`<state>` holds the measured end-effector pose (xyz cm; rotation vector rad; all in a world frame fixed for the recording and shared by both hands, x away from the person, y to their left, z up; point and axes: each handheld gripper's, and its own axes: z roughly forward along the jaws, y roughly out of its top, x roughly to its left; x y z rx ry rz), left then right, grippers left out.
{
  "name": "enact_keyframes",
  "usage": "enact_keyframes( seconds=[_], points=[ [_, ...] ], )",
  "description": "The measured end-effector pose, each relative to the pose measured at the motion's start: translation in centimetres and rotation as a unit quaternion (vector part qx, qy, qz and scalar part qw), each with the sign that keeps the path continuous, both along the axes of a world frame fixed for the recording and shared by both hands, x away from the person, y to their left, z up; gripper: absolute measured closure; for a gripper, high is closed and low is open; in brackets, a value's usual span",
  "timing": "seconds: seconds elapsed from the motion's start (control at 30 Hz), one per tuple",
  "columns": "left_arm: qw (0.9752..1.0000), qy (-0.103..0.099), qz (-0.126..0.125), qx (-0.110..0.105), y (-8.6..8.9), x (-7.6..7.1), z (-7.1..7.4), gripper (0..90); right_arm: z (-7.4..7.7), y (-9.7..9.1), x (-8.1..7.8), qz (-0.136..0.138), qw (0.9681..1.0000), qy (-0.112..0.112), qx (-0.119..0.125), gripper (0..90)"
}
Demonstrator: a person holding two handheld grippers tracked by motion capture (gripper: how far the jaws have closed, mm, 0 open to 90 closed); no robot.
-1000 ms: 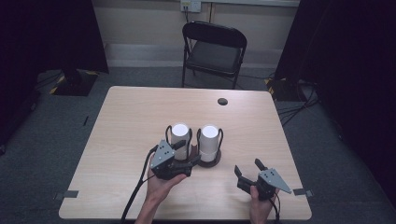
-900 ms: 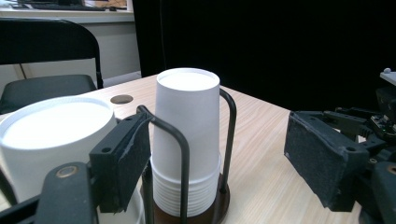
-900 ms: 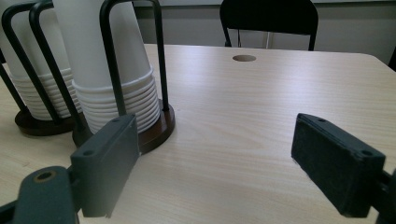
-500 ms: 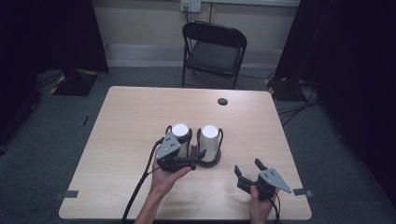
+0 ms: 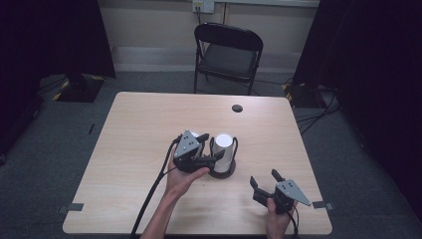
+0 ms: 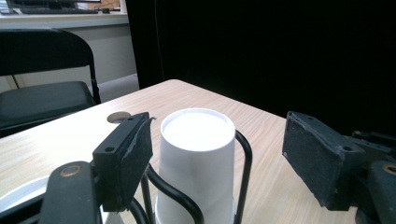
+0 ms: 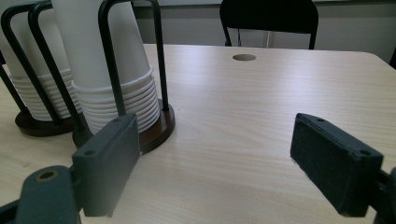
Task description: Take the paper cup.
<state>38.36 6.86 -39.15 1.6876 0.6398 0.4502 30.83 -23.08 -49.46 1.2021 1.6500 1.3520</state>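
1. Left gripper (image 5: pixel 206 149) hovers over the cup holder (image 5: pixel 222 171), its jaws parted around the top of the right-hand stack of white paper cups (image 6: pixel 196 163); in the left gripper view both pads stand clear of the cup's sides, so nothing is clamped.
2. Its jaws have just been opening a little, with the upturned cup stack between them and untouched.
3. No brand, label or writing can be read on the cups, the holder or the grippers.
4. Cups sit upside down in two stacks inside black wire loops on dark round bases; the second stack (image 7: pixel 35 79) stands just beside the first, on the left gripper's side.
5. The left hand (image 5: pixel 181 179) comes up from the near table edge, forearm angled toward the holder, the gripper's grey plate uppermost.
6. The right gripper (image 5: pixel 267 180) rests low near the table's near edge, well apart from the holder, its jaws wide open and empty, pointing toward the holder.
7. The wooden table (image 5: pixel 139 129) has a round cable hole (image 5: pixel 237 108) beyond the holder, and a black folding chair (image 5: pixel 226 55) stands behind it.
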Motion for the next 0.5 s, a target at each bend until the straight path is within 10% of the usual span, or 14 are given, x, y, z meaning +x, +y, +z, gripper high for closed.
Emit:
enact_keyframes(
  seconds=[0.5],
  points=[
    [0.9998, 0.014, -0.010, 0.003, -1.9, 3.0, -0.1, 23.3, 0.0, 0.0, 0.1, 0.009, 0.9999, 0.007, 0.000, 14.5]
  ],
)
